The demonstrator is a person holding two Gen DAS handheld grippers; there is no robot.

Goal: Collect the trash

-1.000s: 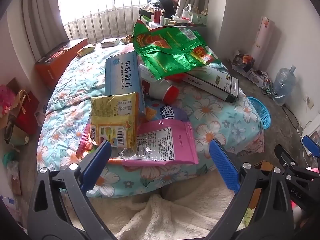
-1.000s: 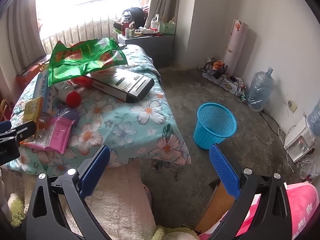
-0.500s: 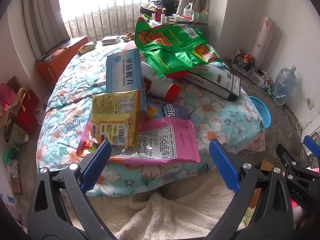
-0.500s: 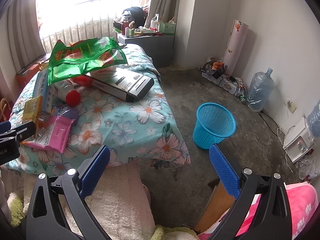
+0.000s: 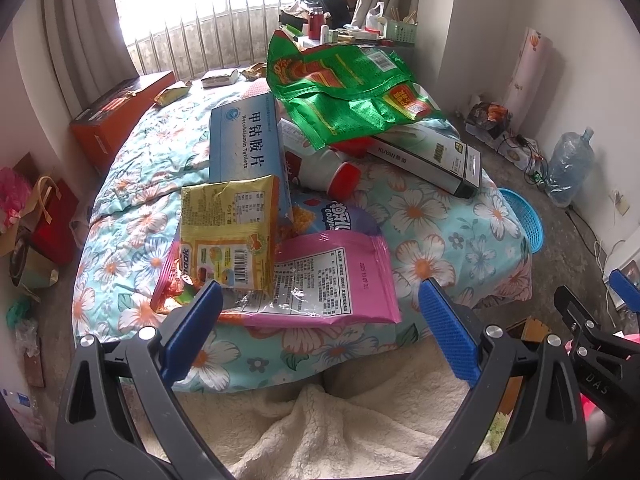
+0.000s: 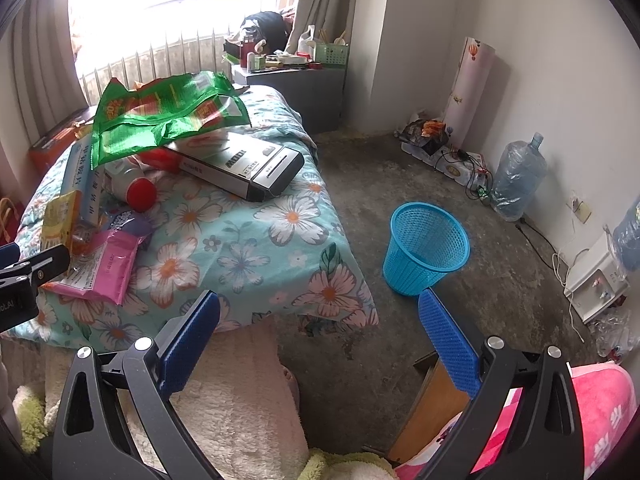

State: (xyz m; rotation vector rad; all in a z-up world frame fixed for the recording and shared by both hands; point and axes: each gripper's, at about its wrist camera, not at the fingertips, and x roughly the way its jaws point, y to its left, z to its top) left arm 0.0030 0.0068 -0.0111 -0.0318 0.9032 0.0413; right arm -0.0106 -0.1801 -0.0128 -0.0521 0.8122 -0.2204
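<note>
Left tongs (image 5: 320, 312) spread wide, empty, just before the pink packet (image 5: 320, 284) on the bed (image 5: 440, 216). Right tongs (image 6: 320, 332) spread, empty, near the blue basket (image 6: 426, 248).

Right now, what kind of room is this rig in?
Most likely a lived-in bedroom: a bed under a teal floral quilt strewn with snack wrappers, beige curtains by a bright barred window, and a blue plastic mesh wastebasket on the bare concrete floor.
</note>
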